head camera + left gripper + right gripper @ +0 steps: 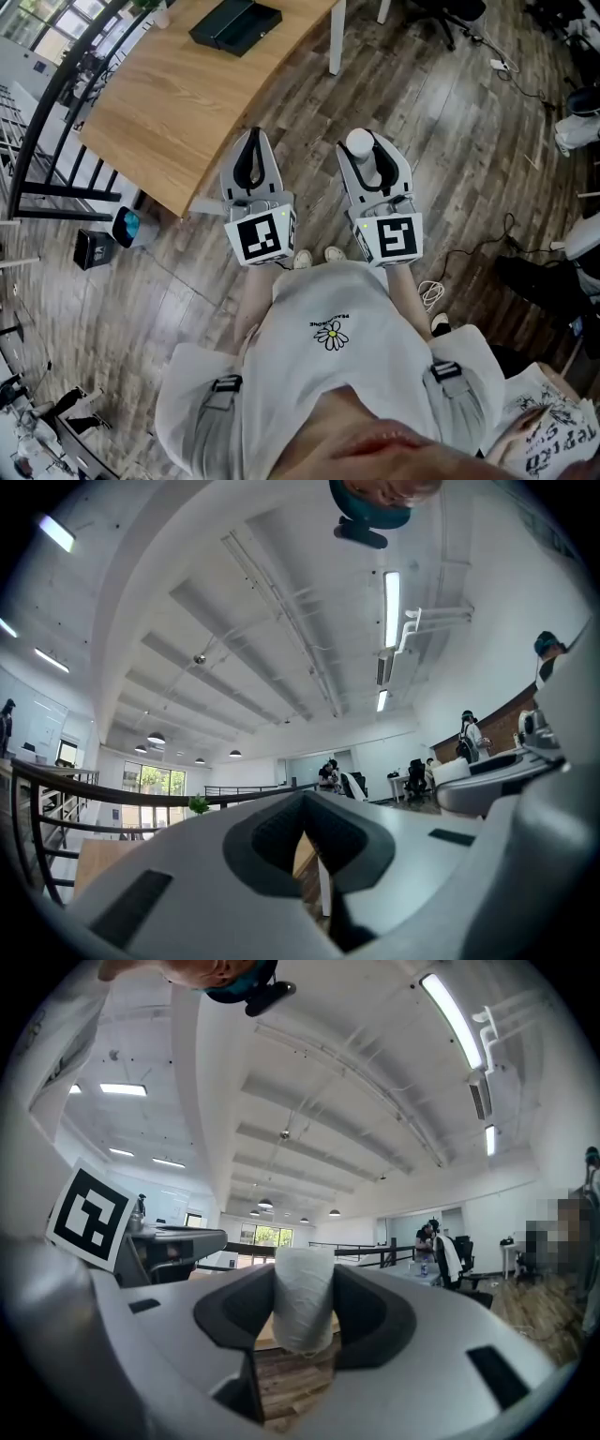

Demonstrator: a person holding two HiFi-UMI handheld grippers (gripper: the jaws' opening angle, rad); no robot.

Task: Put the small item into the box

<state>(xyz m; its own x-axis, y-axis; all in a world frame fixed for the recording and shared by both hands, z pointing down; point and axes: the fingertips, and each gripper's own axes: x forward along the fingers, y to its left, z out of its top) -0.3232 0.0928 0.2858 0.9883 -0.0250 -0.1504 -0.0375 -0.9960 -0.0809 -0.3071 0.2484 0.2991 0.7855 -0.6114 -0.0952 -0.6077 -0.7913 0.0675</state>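
A small white cylindrical item (359, 143) sits upright between the jaws of my right gripper (364, 150), which is shut on it. In the right gripper view the white item (303, 1299) fills the gap of the right gripper (305, 1279), with both dark pads pressed against its sides. My left gripper (254, 137) is level with it on the left, shut, with nothing between its fingers. In its own view the left gripper (303, 805) has its tips touching. A black open box (235, 24) lies on the wooden table (178, 103), far ahead and to the left of both grippers.
The table's corner (180, 212) lies just left of the left gripper. A black case (94, 248) and a blue-topped thing (128, 227) stand on the floor by it. A dark railing (37, 122) runs along the left. Cables (506, 70) and office chairs (450, 14) lie at the right and back.
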